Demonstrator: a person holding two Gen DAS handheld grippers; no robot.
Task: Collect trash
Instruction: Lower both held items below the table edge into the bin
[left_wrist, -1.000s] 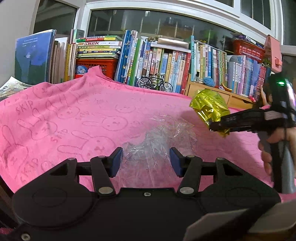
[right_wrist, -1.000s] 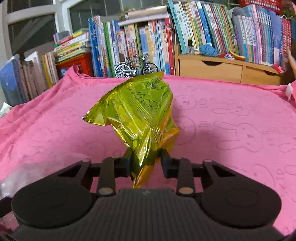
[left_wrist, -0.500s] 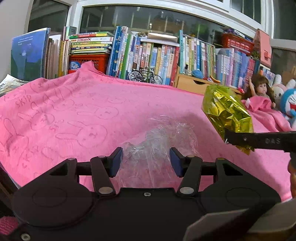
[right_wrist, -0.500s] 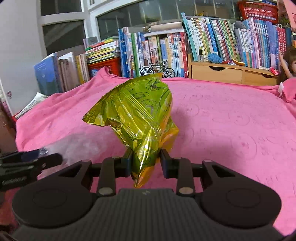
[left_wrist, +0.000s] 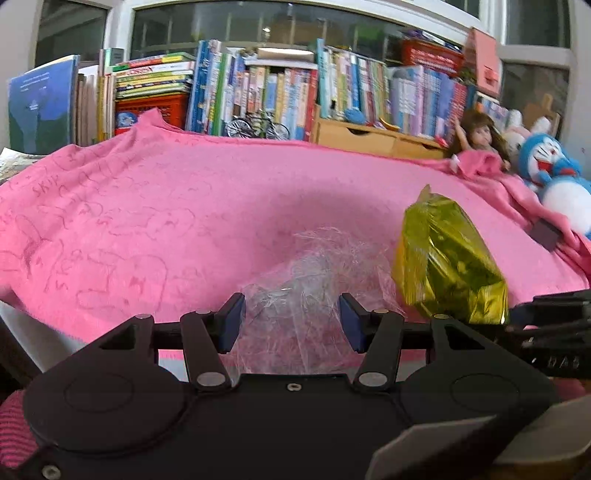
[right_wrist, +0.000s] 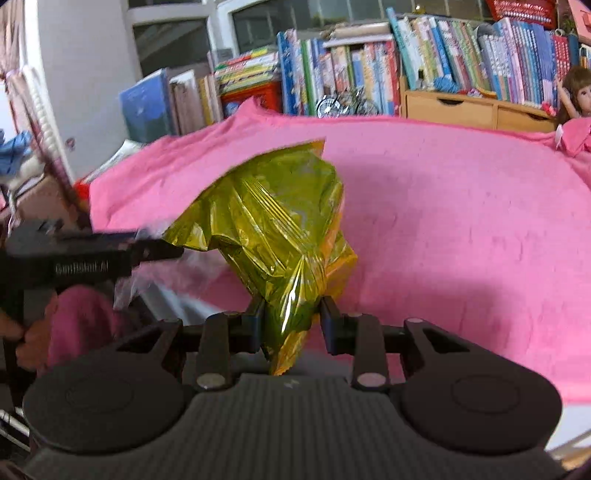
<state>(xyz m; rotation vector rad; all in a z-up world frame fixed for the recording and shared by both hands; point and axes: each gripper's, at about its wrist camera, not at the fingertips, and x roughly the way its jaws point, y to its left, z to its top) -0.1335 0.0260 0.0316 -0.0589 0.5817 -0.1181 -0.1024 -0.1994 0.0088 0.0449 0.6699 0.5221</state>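
Two pieces of trash are held above the near edge of the pink-covered tabletop (left_wrist: 155, 206): the left tool (left_wrist: 291, 321) clamps crumpled clear plastic wrap (left_wrist: 314, 280), the right tool (right_wrist: 291, 321) pinches a gold foil wrapper (right_wrist: 273, 229) narrowly by its lower end. The wrapper stands upright just right of the wrap, so both probably travel together to a bin not in view.

ahead of the left claw (left_wrist: 291, 321) the pink towel (left_wrist: 184, 221) lay bare and open as far as the row of books (left_wrist: 258, 88) and the wooden drawer box (left_wrist: 369, 138) along its far edge. to its right the gold foil wrapper (left_wrist: 447, 258) and the right claw (right_wrist: 291, 321) crowded close beside it. farther right, a doll (left_wrist: 476, 136) and a blue plush toy (left_wrist: 554, 173) blocked that edge.
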